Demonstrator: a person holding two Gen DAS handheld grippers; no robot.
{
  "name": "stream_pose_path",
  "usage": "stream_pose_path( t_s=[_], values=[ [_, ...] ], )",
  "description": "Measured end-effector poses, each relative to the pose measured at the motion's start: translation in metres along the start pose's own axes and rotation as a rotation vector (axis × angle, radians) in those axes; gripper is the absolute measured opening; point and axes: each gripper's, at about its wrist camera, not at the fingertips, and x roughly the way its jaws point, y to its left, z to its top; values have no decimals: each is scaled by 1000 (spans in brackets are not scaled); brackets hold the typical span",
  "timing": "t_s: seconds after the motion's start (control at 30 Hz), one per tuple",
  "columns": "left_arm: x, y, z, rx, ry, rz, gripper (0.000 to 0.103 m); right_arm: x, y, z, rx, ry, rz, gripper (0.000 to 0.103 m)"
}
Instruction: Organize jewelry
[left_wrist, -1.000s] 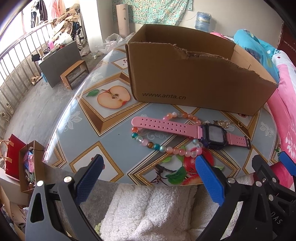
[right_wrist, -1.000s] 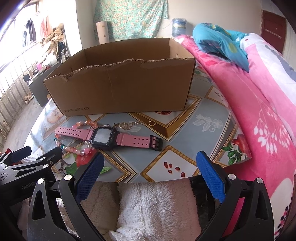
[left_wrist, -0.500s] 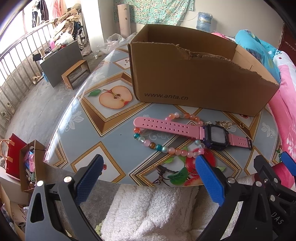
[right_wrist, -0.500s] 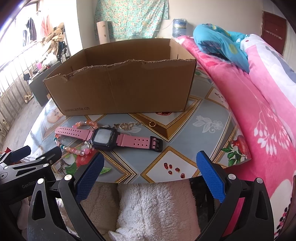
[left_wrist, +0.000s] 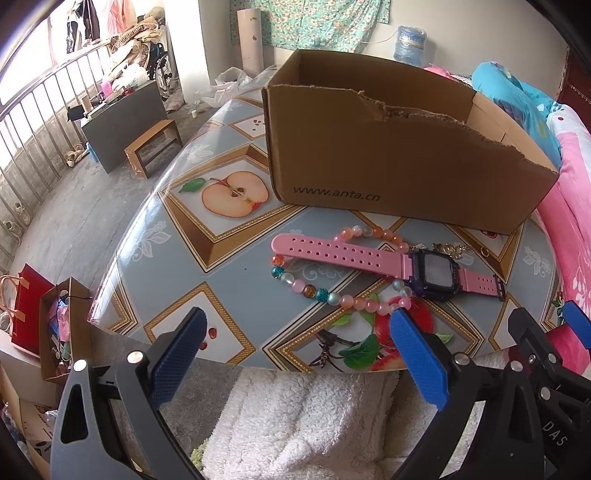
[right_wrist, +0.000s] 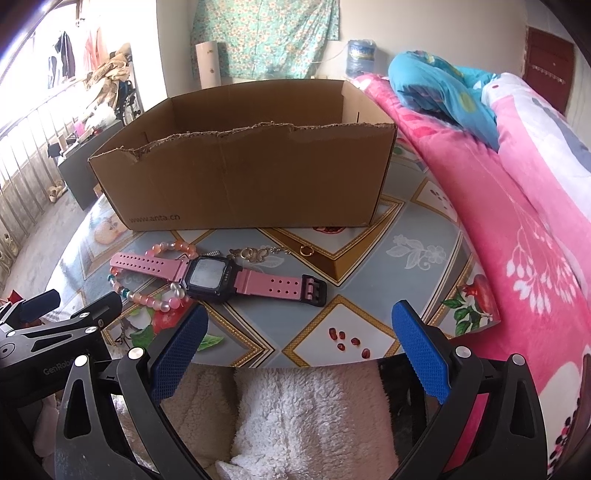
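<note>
A pink watch with a dark face (left_wrist: 373, 258) (right_wrist: 218, 275) lies across a pink and teal bead bracelet (left_wrist: 325, 291) (right_wrist: 155, 299) on the table. A gold chain (right_wrist: 258, 253) (left_wrist: 454, 249) and a small gold ring (right_wrist: 306, 250) lie behind it. An open cardboard box (left_wrist: 399, 158) (right_wrist: 251, 173) stands just beyond. My left gripper (left_wrist: 295, 332) is open and empty at the table's near edge, in front of the bracelet. My right gripper (right_wrist: 299, 328) is open and empty, in front of the watch's buckle end.
The round table (left_wrist: 177, 236) (right_wrist: 417, 258) has a fruit-patterned cover. A pink bed quilt (right_wrist: 517, 221) lies along its right side. A white fluffy cloth (left_wrist: 306, 421) is below the near edge. A wooden stool (left_wrist: 153, 147) and railing stand left on the floor.
The left gripper has moved slightly forward toward the bracelet and watch. The right gripper has barely moved. Nothing was taken hold of.
</note>
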Motion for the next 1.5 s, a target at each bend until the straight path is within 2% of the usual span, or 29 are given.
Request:
stream_pose_path(
  t_s=[0.33,0.53,0.87,1.07,1.17,1.5],
  values=[
    [-1,1,0,20,-16,-35,97,-2,-1,0,5,-2,-9,95],
    [-4,4,4,50,-63,-76,97,-11,-1,-2,-17,-62,22,95],
    [-2,8,12,68,-157,-204,97,-12,11,-4,-137,-153,71,95],
    [0,1,14,141,-199,-221,97,-4,22,-8,-135,-146,105,95],
    [3,-3,16,170,-199,-204,97,-3,22,-12,-132,-150,108,95],
    [3,-7,19,172,-193,-171,97,-3,6,-14,-93,-173,131,95]
  ],
)
